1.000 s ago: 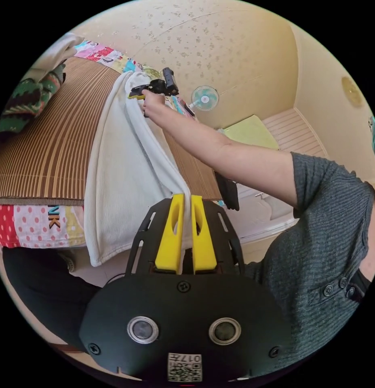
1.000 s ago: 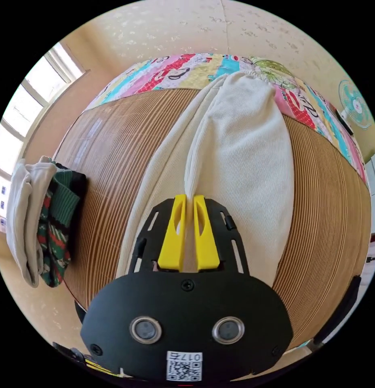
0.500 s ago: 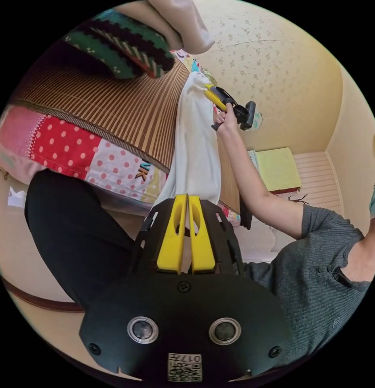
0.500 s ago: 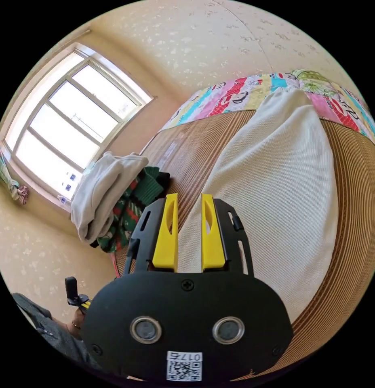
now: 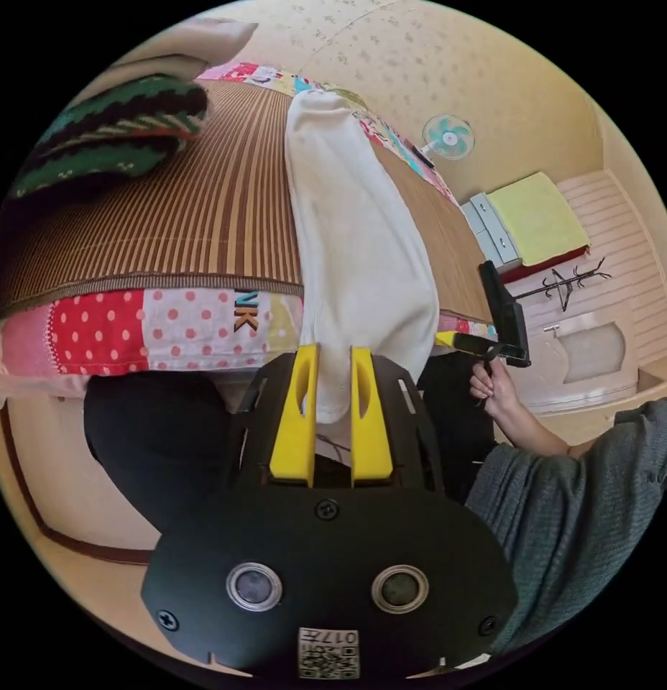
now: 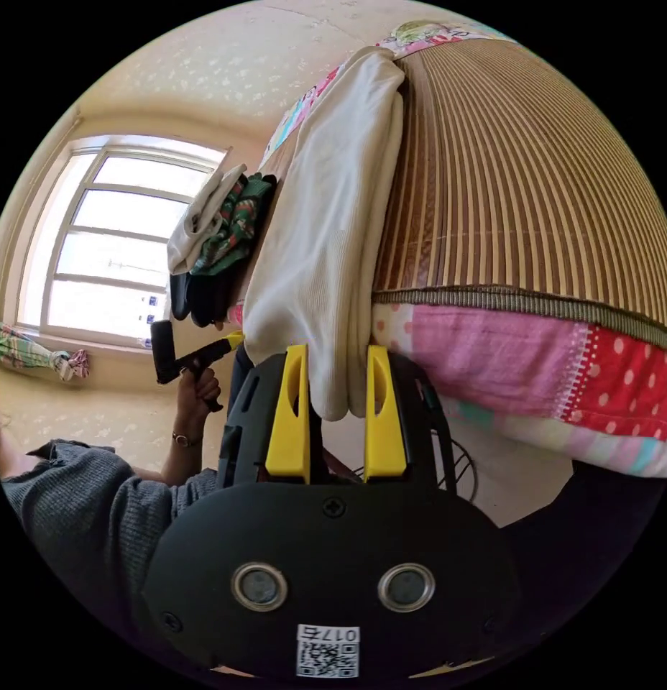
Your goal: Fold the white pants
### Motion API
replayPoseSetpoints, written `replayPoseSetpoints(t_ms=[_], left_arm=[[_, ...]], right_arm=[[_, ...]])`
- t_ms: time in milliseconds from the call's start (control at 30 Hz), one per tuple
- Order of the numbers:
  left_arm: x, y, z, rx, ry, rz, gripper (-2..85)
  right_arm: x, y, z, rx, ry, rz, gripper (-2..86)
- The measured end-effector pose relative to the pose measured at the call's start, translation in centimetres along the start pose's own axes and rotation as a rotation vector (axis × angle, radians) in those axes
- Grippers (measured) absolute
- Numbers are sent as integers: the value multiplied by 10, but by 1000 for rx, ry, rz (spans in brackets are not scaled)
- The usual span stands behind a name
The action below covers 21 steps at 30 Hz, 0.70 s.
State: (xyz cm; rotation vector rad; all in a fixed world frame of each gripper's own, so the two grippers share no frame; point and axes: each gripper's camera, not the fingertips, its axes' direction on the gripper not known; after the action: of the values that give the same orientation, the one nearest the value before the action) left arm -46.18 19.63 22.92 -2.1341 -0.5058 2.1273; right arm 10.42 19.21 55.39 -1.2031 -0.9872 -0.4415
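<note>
The white pants (image 5: 355,237), folded lengthwise into a long strip, lie across the bamboo mat (image 5: 204,208) with their near end hanging over the bed's edge. My left gripper (image 5: 333,352) is open, and that hanging end sits loosely between its yellow jaws. In the right gripper view the same pants (image 6: 319,215) droop between the wide-apart jaws of my open right gripper (image 6: 337,352). A hand holds the right gripper (image 5: 448,339) just beside the pants' hem. The left gripper (image 6: 233,339) shows on the hem's other side.
A patchwork quilt (image 5: 132,330) covers the bed's side under the mat. A pile of clothes with a green knit (image 5: 111,136) sits at the mat's far corner. A fan (image 5: 448,136), a coat stand (image 5: 563,280) and a window (image 6: 111,244) ring the room. The person's legs (image 5: 154,431) stand against the bed.
The right gripper let go of the pants up on the mat and came down to the hanging end. The left gripper's jaws have parted. The pants now lie as a narrow strip.
</note>
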Motion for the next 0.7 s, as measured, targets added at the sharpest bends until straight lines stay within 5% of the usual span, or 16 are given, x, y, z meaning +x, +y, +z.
replayPoseSetpoints(t_ms=[100, 333, 500, 600, 700], left_arm=[[7, -16, 9, -103, -13, -15, 40], [-26, -21, -47, 39, 492, 71, -2], [-55, -23, -6, -135, 284, -117, 9], [-38, -24, -3, -85, 314, -100, 54], [-33, -24, -8, -45, 162, -114, 115]], right_arm=[[3, -15, -15, -73, 28, -58, 53], [48, -15, -76, 23, -306, -72, 22], [73, -11, -36, -208, 31, 38, 16], [75, -7, -47, -154, 0, 0, 30], [91, -13, -56, -81, -87, 42, 91]])
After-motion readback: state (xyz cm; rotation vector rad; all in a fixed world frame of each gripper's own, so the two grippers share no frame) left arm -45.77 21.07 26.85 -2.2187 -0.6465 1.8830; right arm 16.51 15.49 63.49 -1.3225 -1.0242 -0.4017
